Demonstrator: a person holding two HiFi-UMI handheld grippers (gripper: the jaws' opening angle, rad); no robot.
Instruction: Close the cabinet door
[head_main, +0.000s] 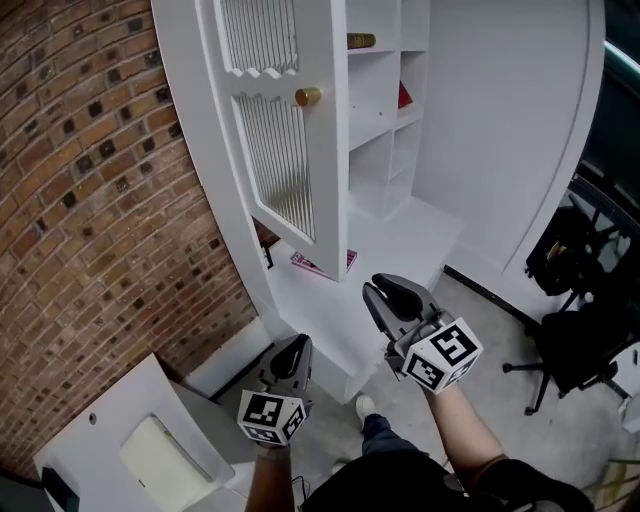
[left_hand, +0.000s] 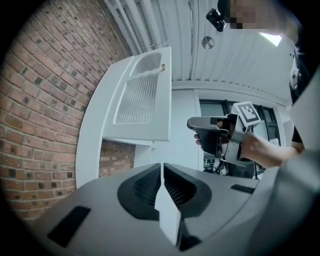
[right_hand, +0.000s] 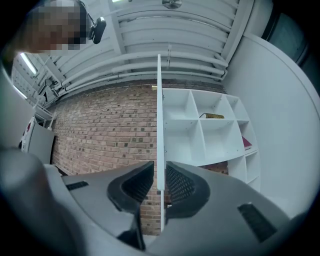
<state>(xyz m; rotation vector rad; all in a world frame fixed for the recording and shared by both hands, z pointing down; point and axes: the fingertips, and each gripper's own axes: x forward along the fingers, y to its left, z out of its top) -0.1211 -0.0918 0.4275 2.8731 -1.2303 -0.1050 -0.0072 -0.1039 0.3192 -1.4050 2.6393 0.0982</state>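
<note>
The white cabinet door (head_main: 285, 130) with ribbed glass panels and a brass knob (head_main: 308, 97) stands swung open, away from the shelves (head_main: 385, 110). My right gripper (head_main: 388, 296) hangs below and in front of the door's lower edge, apart from it, jaws a little open and empty. In the right gripper view the door (right_hand: 159, 125) shows edge-on through the gap between the jaws. My left gripper (head_main: 294, 349) is lower and to the left, shut on nothing. From the left gripper view I see the door (left_hand: 142, 97) up ahead and the right gripper (left_hand: 207, 135) to its right.
A brick wall (head_main: 90, 220) runs along the left. A white panel (head_main: 140, 440) lies at the lower left. A pink book (head_main: 322, 263) rests on the cabinet's base ledge (head_main: 400, 235). A black office chair (head_main: 580, 340) stands at the right. The person's foot (head_main: 365, 405) is below.
</note>
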